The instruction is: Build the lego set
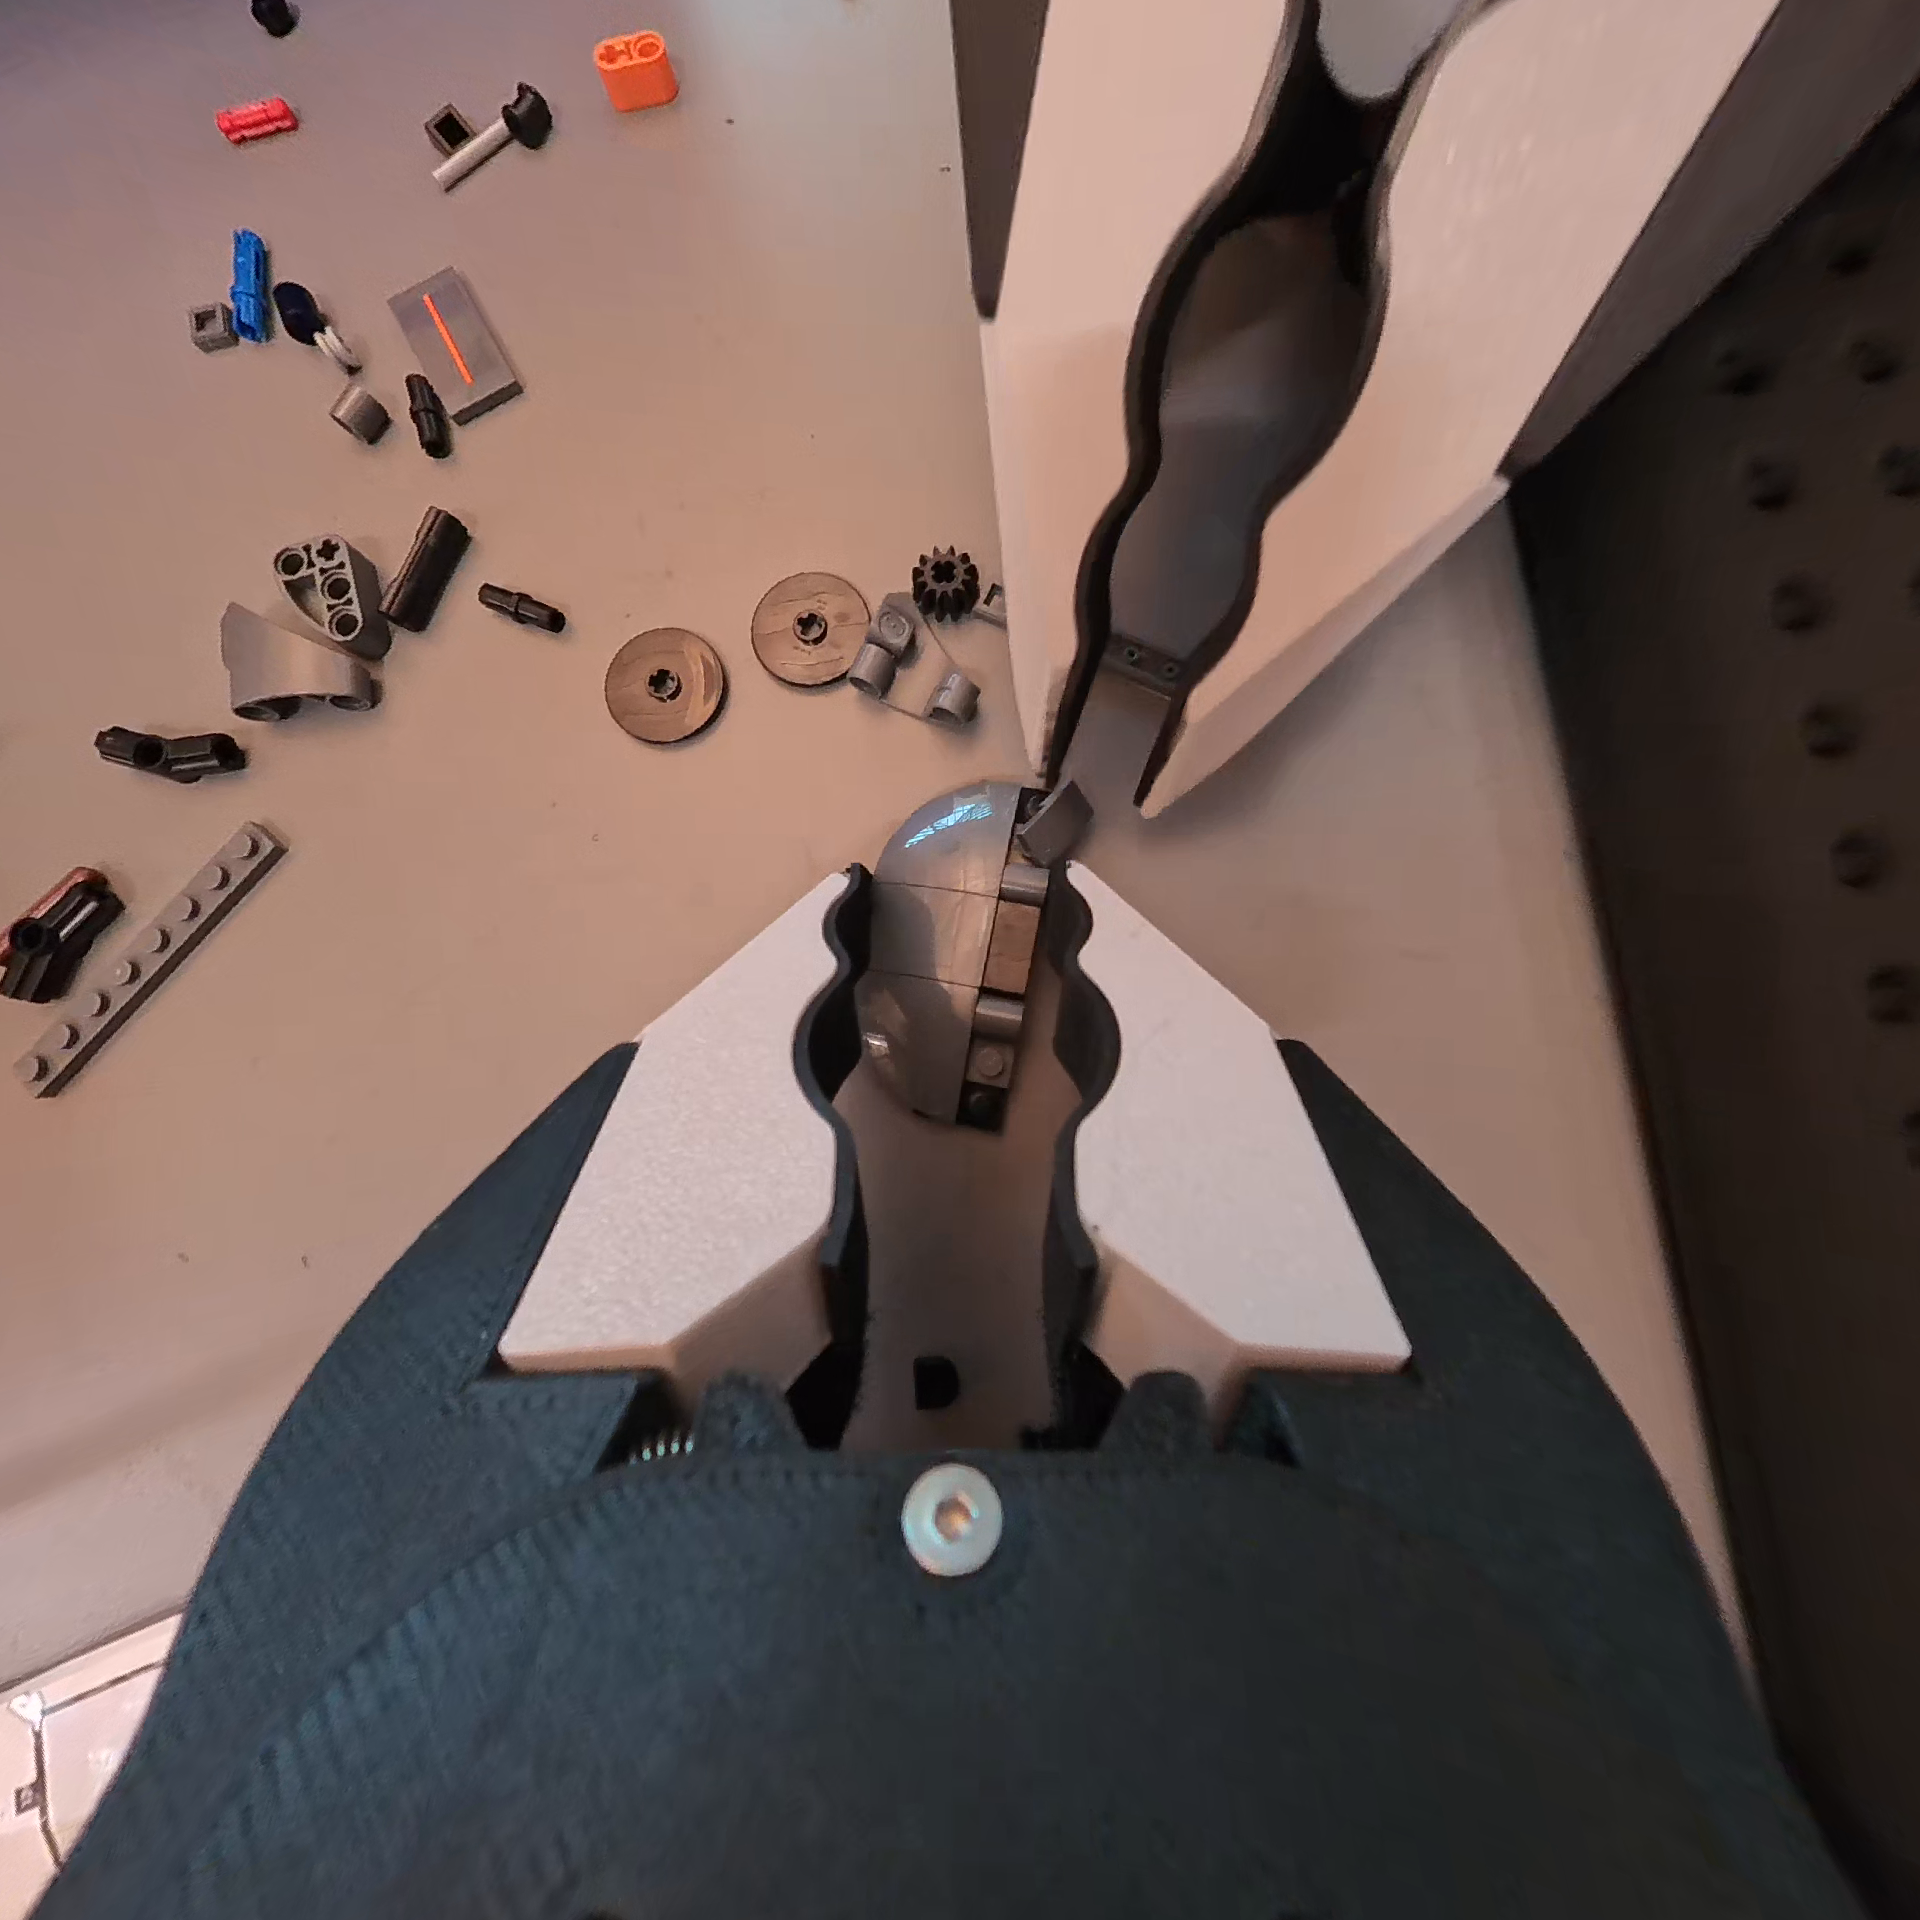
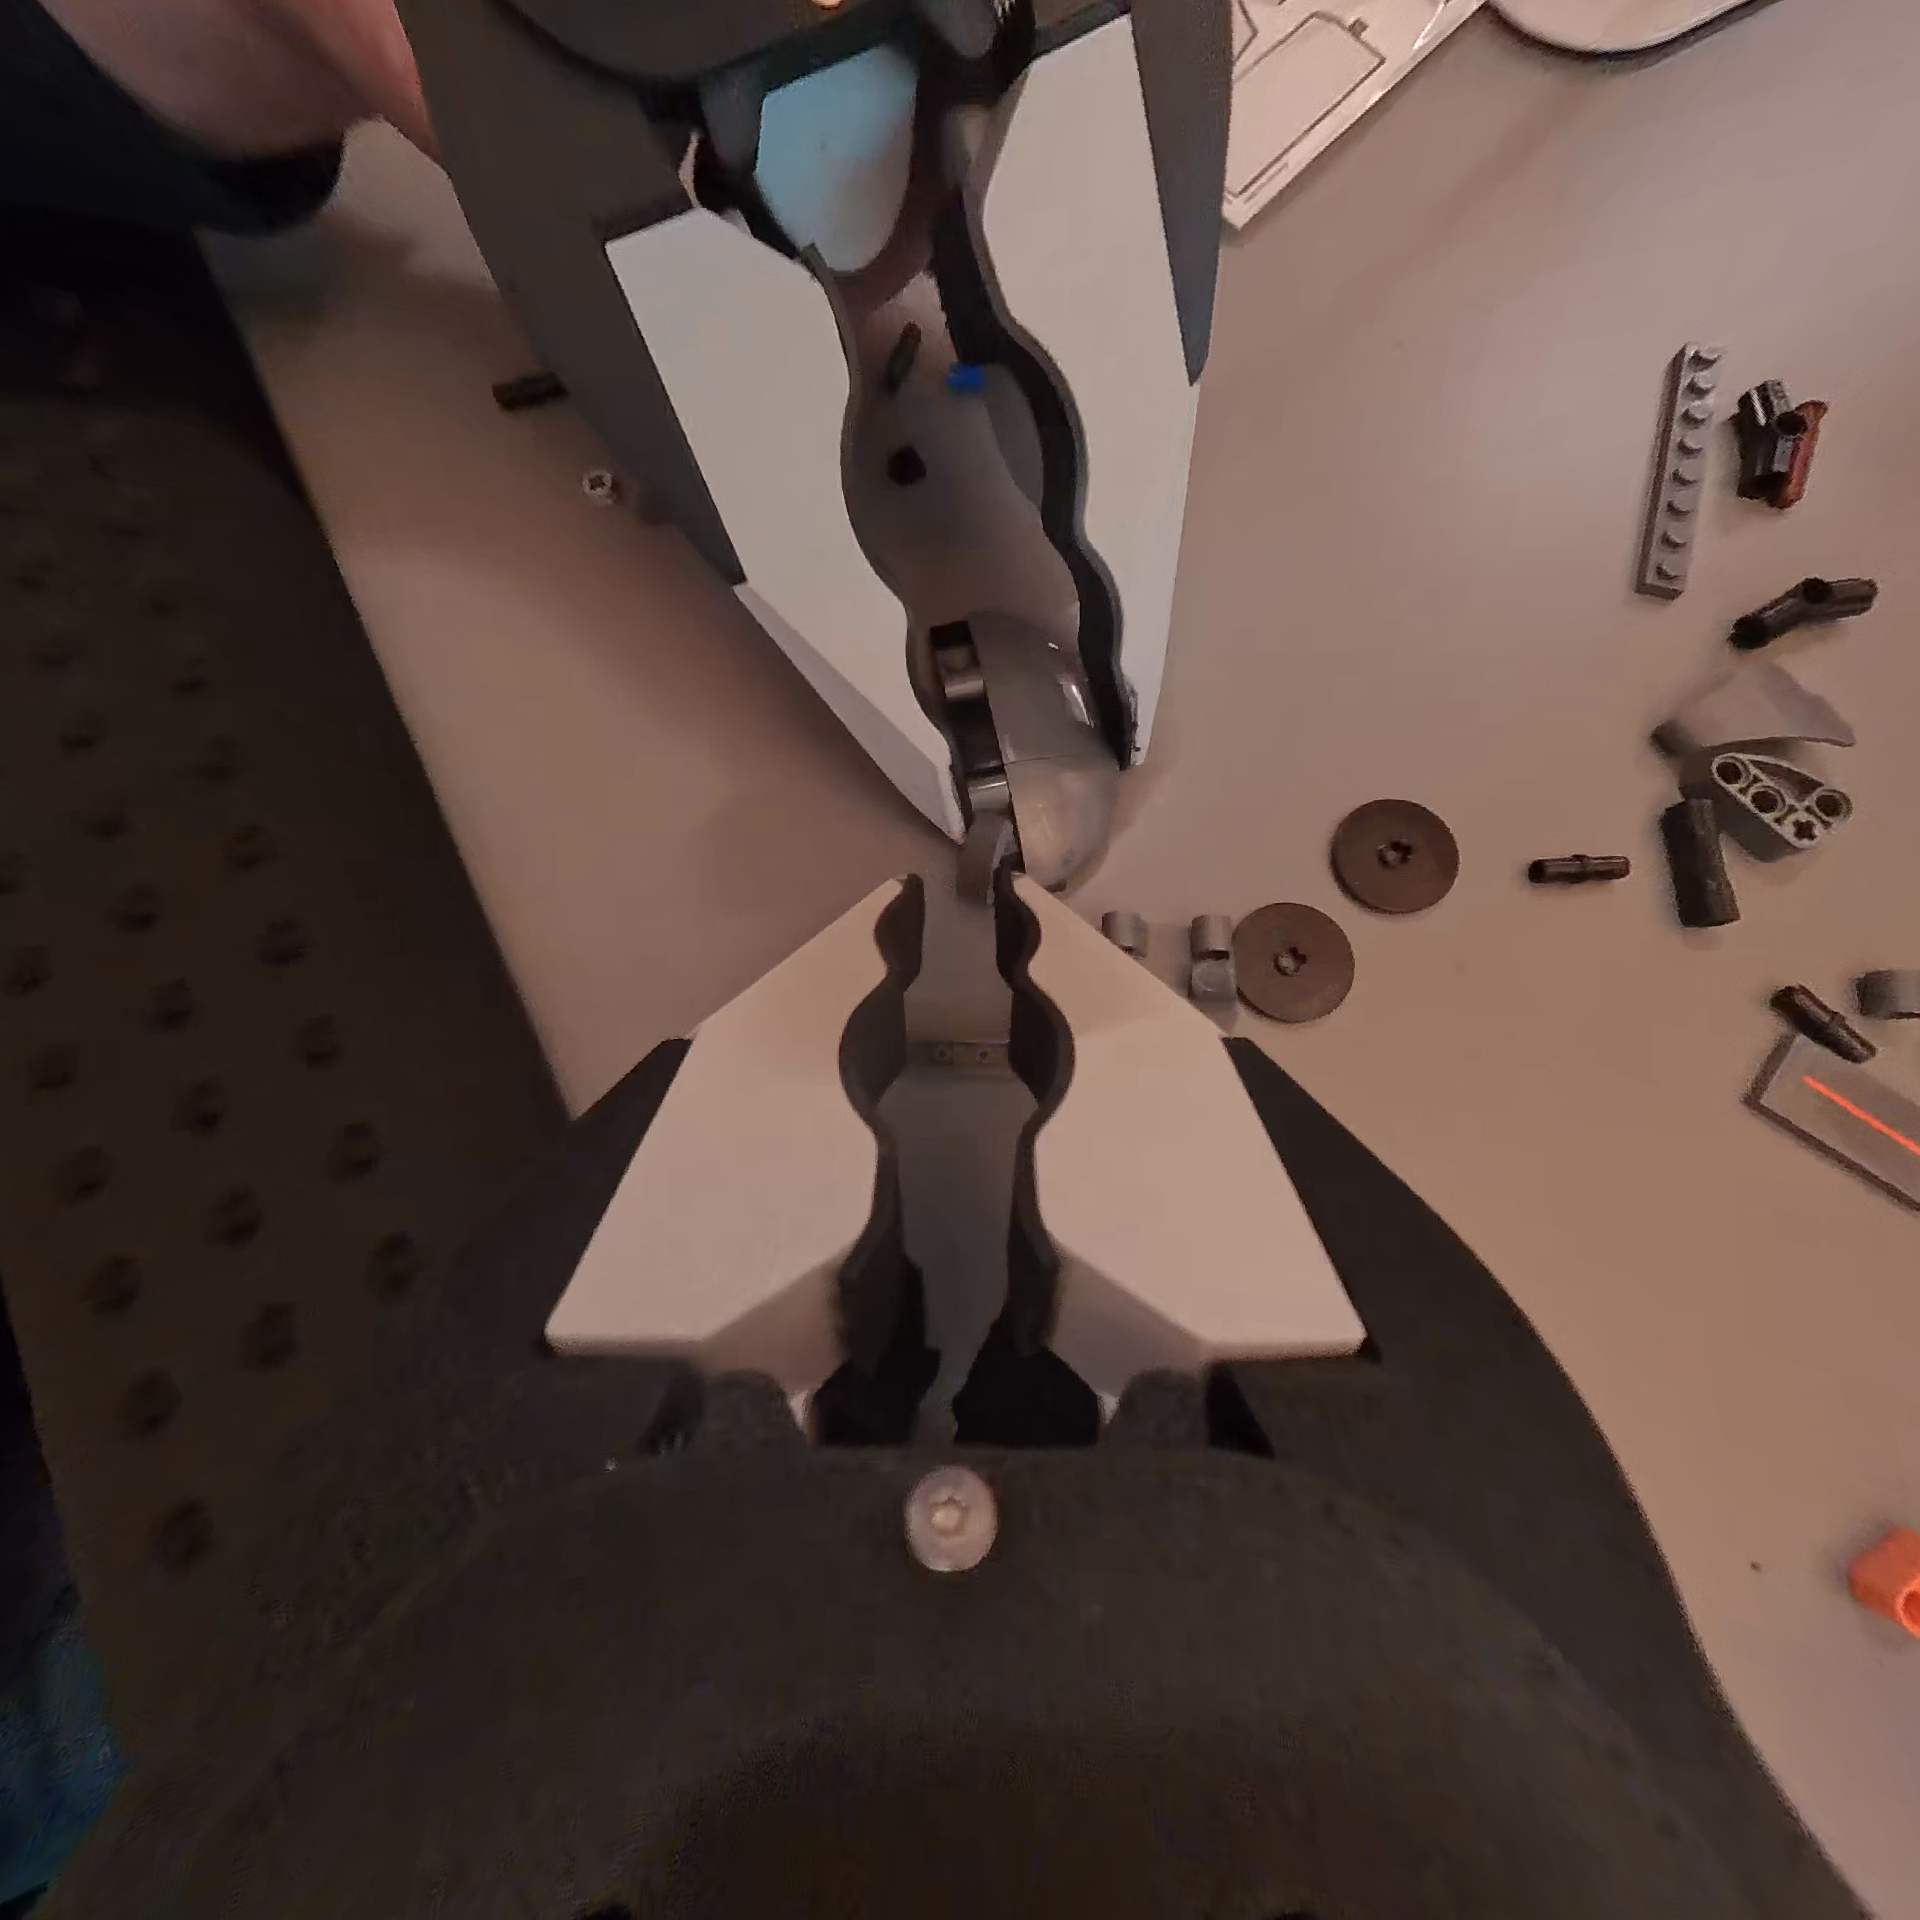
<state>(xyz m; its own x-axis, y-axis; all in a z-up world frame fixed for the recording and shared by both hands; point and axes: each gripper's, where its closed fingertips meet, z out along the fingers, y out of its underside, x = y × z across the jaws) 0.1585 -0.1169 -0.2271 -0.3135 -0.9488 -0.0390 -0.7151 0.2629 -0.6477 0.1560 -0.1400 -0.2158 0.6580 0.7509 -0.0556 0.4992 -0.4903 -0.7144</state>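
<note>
Lego dome (image 1: 951,935), a part-built grey half-shell with a flat studded back, is sitting clamped in the left gripper (image 1: 961,888), whose jaws are closing on its curved face and its flat back. In the left wrist view its long axis is running straight out along the fingers, the far end poking past the tips. The right gripper (image 1: 1101,790) is coming in from directly ahead, tip to tip, jaws nearly closed and pinching a small grey brick (image 1: 1055,823) that is touching the dome's far end on the flat side. So the brick is lying just beyond the left jaws, in line with the axis, and I judge the coming press to be along that line. Loose on the counter (image 1: 727,364) to the left are lying two dark discs (image 1: 665,684), one black gear (image 1: 948,585), one long grey plate (image 1: 156,956), one orange piece (image 1: 636,71) and one striped grey tile (image 1: 455,343).

In the right wrist view the right gripper (image 2: 961,894) is holding the brick (image 2: 977,868) at its very tips, jaws almost shut. The dome (image 2: 1039,758) is lying dead ahead in the left gripper (image 2: 1039,790), touching the brick. Two discs (image 2: 1392,854), one plate (image 2: 1681,473) and a paper sheet (image 2: 1320,114) are showing to the right; a hand (image 2: 260,62) is gripping the left tool at top left.
</note>
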